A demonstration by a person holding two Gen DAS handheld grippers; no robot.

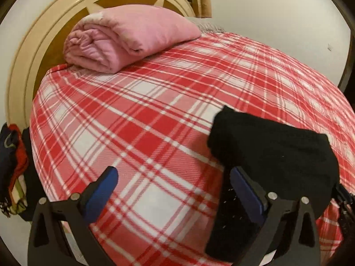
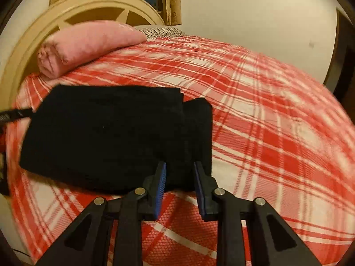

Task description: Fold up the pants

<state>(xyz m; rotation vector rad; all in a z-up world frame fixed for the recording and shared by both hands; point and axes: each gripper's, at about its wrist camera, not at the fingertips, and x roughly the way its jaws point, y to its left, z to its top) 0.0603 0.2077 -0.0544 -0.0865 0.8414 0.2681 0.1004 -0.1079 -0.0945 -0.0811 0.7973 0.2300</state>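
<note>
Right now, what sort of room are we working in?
Most likely a bedroom: the pants lie on a bed with a plaid cover, a rounded headboard and a pink pillow.

Black pants [image 2: 106, 135], folded, on bed
</note>
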